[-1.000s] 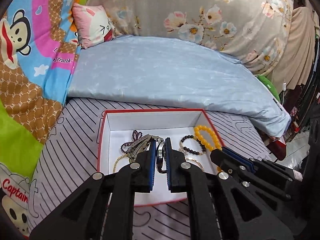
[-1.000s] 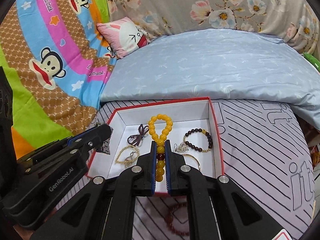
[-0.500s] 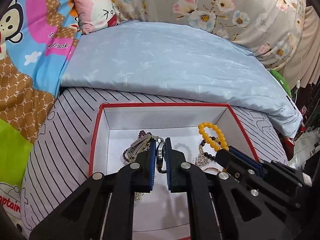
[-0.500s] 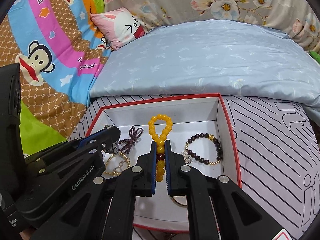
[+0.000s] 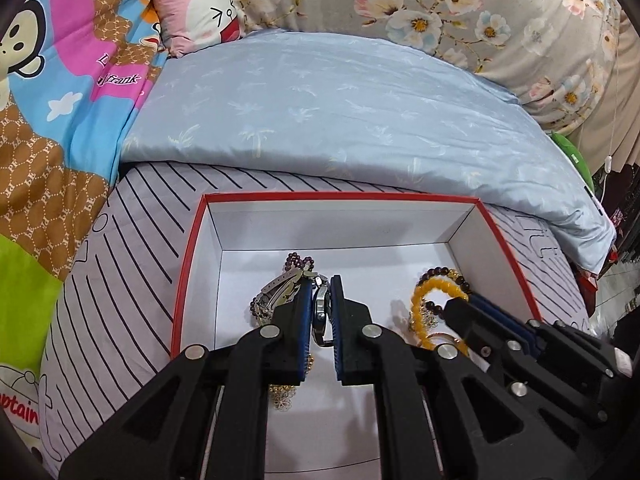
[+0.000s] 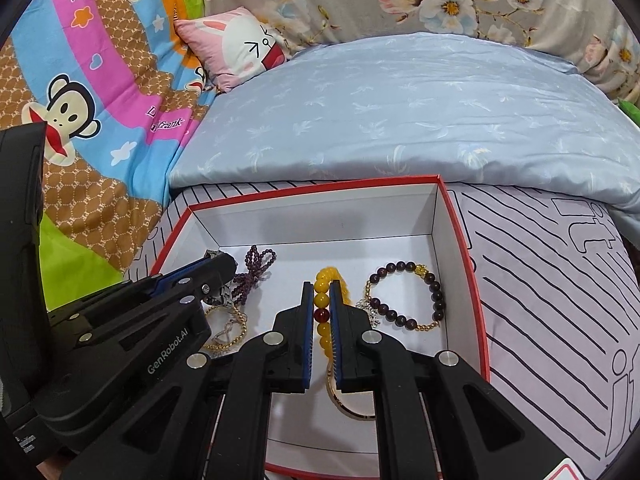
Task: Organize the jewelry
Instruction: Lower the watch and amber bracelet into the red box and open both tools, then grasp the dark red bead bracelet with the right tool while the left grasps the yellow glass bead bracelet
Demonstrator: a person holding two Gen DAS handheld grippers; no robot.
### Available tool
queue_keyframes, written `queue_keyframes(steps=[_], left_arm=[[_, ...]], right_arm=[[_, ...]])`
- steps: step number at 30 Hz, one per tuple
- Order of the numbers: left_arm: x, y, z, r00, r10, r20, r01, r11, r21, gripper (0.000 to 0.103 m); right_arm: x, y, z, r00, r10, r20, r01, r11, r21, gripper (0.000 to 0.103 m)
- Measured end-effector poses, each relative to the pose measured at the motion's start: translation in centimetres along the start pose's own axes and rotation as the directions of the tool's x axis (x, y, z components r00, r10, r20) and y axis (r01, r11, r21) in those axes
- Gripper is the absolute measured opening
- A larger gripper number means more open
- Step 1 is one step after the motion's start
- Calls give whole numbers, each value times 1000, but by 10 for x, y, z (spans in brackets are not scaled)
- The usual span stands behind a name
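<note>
my left gripper (image 5: 320, 300) is clamped on a silver wristwatch (image 5: 318, 306), its metal band (image 5: 280, 290) sticking out to the left of the blue pads, low inside the red-rimmed white box (image 5: 340, 197). my right gripper (image 6: 321, 304) has the yellow bead bracelet (image 6: 321, 300) between its pads, one dark red bead in the string; its jaws are easing apart, though the pads look to be touching the beads at this moment. the free loop of the yellow beads lies on the box floor just past my fingertips.

the box sits on a striped grey sheet (image 6: 552, 280), in front of a pale blue pillow (image 6: 400, 112). inside it, a purple bead strand (image 6: 256, 266) lies near the back left, a thin gold chain (image 6: 228, 330) lies under my left gripper in the right wrist view, a dark bead bracelet (image 6: 408, 296) with gold beads rests by the right wall, and a gold bangle (image 6: 348, 404) lies below my right pads. a small silver piece (image 6: 368, 308) sits touching the dark bracelet.
</note>
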State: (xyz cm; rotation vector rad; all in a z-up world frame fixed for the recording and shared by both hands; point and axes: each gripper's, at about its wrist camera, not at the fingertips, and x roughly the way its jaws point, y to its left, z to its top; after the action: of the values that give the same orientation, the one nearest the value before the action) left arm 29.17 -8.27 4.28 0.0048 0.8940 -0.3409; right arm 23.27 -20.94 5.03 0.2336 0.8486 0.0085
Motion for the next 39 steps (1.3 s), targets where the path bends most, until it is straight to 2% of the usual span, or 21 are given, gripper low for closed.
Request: queue_keyframes(steps=[2, 3, 4, 5, 6, 11, 14, 19, 28, 35, 39], left_arm=[[-1, 0, -1, 1000, 2, 4, -2, 1000, 4, 9], [-4, -1, -1, 1000, 14, 12, -14, 1000, 3, 12], [-6, -1, 0, 1000, 23, 19, -23, 1000, 3, 17], [-10, -1, 0, 999, 27, 26, -27, 1000, 4, 28], [-14, -1, 1, 998, 43, 35, -43, 999, 1, 35], [-40, 0, -3, 998, 38, 54, -38, 999, -1, 38], [-59, 3, -12, 997, 44, 69, -43, 999, -8, 53], [-89, 8, -40, 993, 73, 90, -73, 997, -3, 53], [-106, 24, -99, 997, 75, 18, -74, 996, -44, 56], [-109, 34, -129, 996, 86, -17, -86, 995, -48, 57], [-113, 40, -147, 993, 112, -34, -113, 993, -33, 62]], right_arm=[[-2, 1, 0, 1000, -8, 3, 8, 1000, -6, 13], [-4, 1, 0, 1000, -9, 6, 9, 1000, -6, 15], [-5, 0, 0, 1000, -11, 10, 11, 1000, -3, 20], [-8, 0, 0, 1000, -14, 16, 14, 1000, -1, 23], [-12, -1, -1, 999, -22, 24, 22, 1000, 0, 25], [-43, 0, -6, 997, -35, 66, 36, 999, -20, 33], [-64, -5, -17, 996, -31, 78, 32, 999, -10, 34], [-84, -15, -49, 996, -60, 61, 60, 998, 0, 34], [-80, -25, -109, 996, -78, -42, 79, 997, 22, 34], [-67, -27, -123, 993, -95, -67, 97, 995, 25, 29], [-57, -29, -123, 991, -104, -79, 106, 994, 24, 28]])
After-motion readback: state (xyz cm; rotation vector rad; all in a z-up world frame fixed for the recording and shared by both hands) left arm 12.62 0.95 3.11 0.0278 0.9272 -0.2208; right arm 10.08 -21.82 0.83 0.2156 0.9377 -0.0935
